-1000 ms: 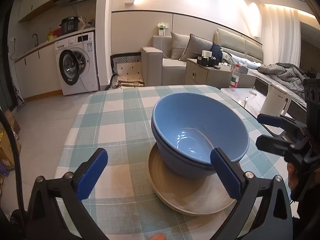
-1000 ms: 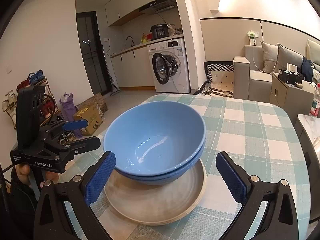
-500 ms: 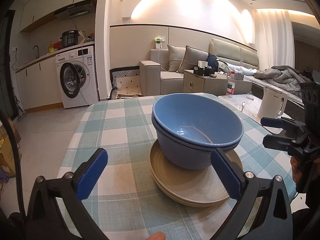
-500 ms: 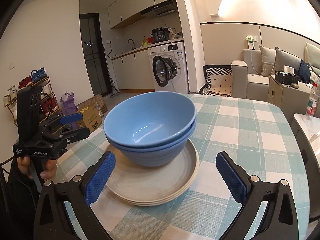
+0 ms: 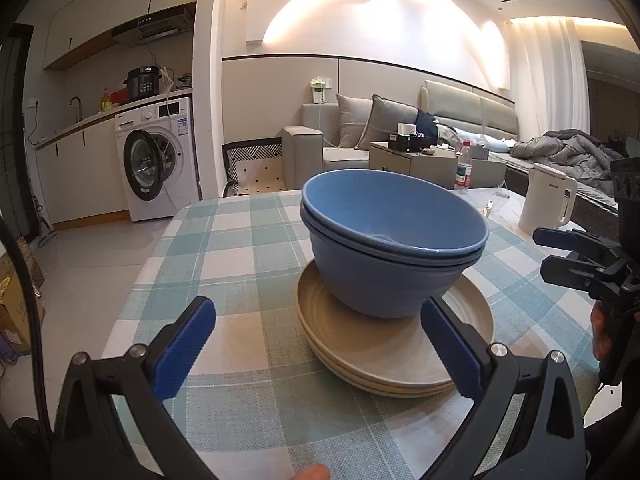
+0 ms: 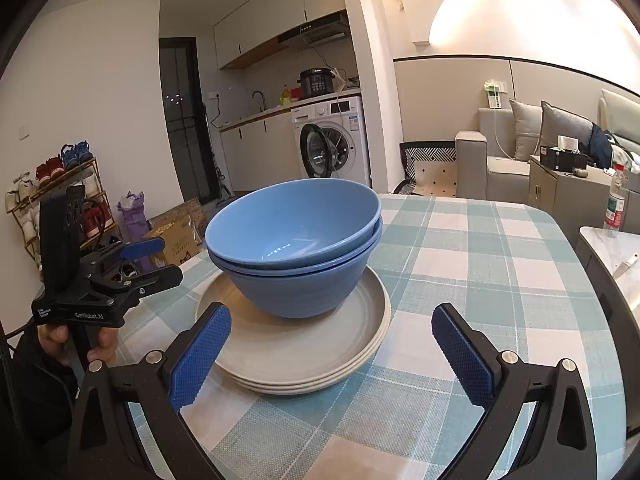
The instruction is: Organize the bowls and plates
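Two nested blue bowls point(image 5: 394, 240) are sitting on stacked beige plates point(image 5: 384, 356) on the checked desk point(image 5: 240, 280). Left tool point(image 5: 316, 344) and right tool point(image 6: 328, 350) are gaping wide at 6 o'clock, holding nothing.

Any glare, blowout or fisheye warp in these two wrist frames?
Left wrist: arched wall light blown out, walls and ceiling bow at the edges, black vignette corners. Right wrist: small specular glints inside the top blue bowl, same blown-out arch at upper right, curved wall lines.

both views near shared bowls point(image 5: 394, 240)
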The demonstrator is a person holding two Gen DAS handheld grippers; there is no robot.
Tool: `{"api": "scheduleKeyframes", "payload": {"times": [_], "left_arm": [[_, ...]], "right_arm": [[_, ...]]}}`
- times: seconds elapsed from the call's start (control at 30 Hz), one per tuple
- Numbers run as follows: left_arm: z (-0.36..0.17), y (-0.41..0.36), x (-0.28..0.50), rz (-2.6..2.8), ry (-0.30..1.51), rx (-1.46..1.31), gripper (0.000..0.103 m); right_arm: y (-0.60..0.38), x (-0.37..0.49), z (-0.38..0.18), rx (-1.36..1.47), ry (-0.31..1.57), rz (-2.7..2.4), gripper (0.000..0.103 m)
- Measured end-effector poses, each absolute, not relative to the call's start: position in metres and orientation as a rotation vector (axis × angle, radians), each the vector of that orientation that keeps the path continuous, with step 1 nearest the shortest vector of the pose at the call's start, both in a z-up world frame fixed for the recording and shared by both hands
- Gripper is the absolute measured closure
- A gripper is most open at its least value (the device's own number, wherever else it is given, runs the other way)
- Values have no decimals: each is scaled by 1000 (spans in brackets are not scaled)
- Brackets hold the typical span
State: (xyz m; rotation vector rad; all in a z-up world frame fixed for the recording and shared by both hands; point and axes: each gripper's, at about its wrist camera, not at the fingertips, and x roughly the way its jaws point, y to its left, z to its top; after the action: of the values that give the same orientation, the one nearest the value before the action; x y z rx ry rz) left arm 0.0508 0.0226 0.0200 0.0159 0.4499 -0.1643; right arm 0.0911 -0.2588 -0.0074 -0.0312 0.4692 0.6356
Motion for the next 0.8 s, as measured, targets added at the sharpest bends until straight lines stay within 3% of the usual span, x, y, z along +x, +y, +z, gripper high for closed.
{"api": "scheduleKeyframes", "payload": {"times": [0.8], "left_arm": [[12,26,42,-187,393,-13,0]], "right_arm": [[-266,73,-14,-47,371,681,1]]}}
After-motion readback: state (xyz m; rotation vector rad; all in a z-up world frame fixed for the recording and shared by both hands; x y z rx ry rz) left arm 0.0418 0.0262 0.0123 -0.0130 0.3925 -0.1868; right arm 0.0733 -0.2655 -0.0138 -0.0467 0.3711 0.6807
